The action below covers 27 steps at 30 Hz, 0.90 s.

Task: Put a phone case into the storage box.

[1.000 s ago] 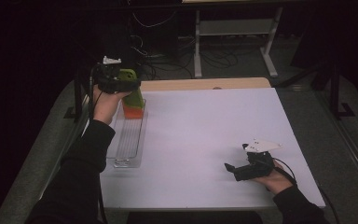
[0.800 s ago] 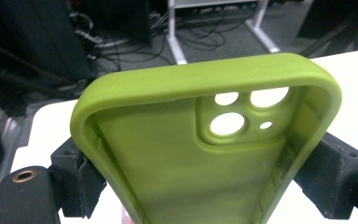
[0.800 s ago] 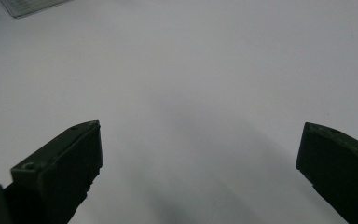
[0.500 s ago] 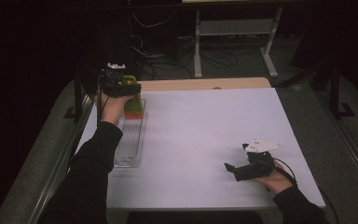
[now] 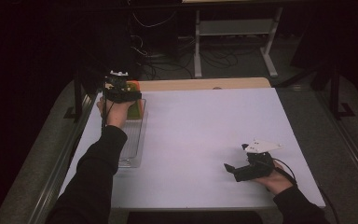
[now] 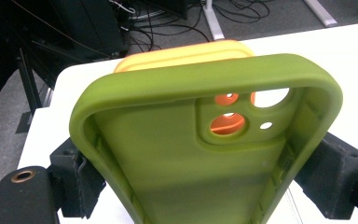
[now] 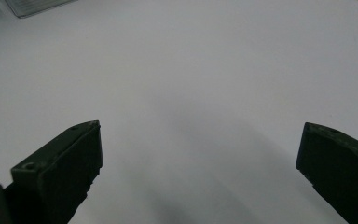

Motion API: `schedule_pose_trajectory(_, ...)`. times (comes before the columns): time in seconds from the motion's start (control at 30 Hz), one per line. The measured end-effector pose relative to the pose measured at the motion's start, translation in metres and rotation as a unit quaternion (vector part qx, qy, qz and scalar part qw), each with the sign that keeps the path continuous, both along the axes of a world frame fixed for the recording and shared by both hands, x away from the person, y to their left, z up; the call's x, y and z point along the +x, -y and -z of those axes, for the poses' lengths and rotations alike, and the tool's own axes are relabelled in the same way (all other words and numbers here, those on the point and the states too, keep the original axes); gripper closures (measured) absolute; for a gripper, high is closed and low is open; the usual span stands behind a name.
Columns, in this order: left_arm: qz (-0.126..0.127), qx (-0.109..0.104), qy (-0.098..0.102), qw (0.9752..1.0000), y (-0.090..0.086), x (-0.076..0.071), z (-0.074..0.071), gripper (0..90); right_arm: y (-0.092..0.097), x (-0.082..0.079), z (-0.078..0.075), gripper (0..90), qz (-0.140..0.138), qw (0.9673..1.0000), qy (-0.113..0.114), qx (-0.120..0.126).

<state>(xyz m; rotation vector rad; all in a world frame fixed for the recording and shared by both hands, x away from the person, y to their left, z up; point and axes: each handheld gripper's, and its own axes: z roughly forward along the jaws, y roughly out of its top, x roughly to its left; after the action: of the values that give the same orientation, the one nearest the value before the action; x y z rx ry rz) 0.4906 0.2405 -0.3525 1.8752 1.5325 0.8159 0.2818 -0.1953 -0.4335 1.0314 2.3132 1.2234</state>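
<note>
A green phone case (image 6: 168, 154) with a cut-out for the camera stands upright between the jaws of my left gripper (image 6: 205, 179), whose pads press on its two long sides. Through the cut-out shows an orange case (image 6: 226, 125), and a yellow case (image 6: 182, 53) stands behind that. From above, my left gripper (image 5: 120, 89) holds the green case (image 5: 133, 110) over the far end of a clear tray (image 5: 131, 148). My right gripper (image 5: 231, 169) rests low at the table's front right, open, with bare white table between its jaws (image 7: 200, 154).
The white table top (image 5: 205, 135) stretches between the two hands. A corner of the clear tray (image 7: 32, 5) lies far off in the right gripper view. Behind the table's far edge are cables and a metal stand (image 5: 235, 32) on a dark floor.
My left hand has come down and slightly right with the green case, toward the far end of the tray. The right hand has stayed put.
</note>
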Motion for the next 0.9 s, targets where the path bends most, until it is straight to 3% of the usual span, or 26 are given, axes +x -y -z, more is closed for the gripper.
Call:
schedule_pose_trajectory(0.37,-0.002,0.000,0.003,1.0000,0.000,0.003,0.019,12.7,0.000,-0.001,0.000,0.0,-0.001,1.0000,-0.002,0.000)
schedule_pose_trajectory(0.5,-0.002,0.005,0.003,1.0000,0.001,0.004,0.020,10.8,0.000,-0.001,0.000,0.0,-0.001,1.0000,-0.001,0.000)
schedule_pose_trajectory(0.7,0.003,-0.006,0.007,1.0000,0.002,0.004,0.018,1.1,0.000,-0.001,0.000,0.0,-0.001,1.0000,0.002,0.000)
schedule_pose_trajectory(0.9,0.021,-0.010,0.010,0.9997,-0.001,-0.002,0.010,0.0,0.000,-0.002,-0.001,0.0,0.002,1.0000,-0.004,0.003)
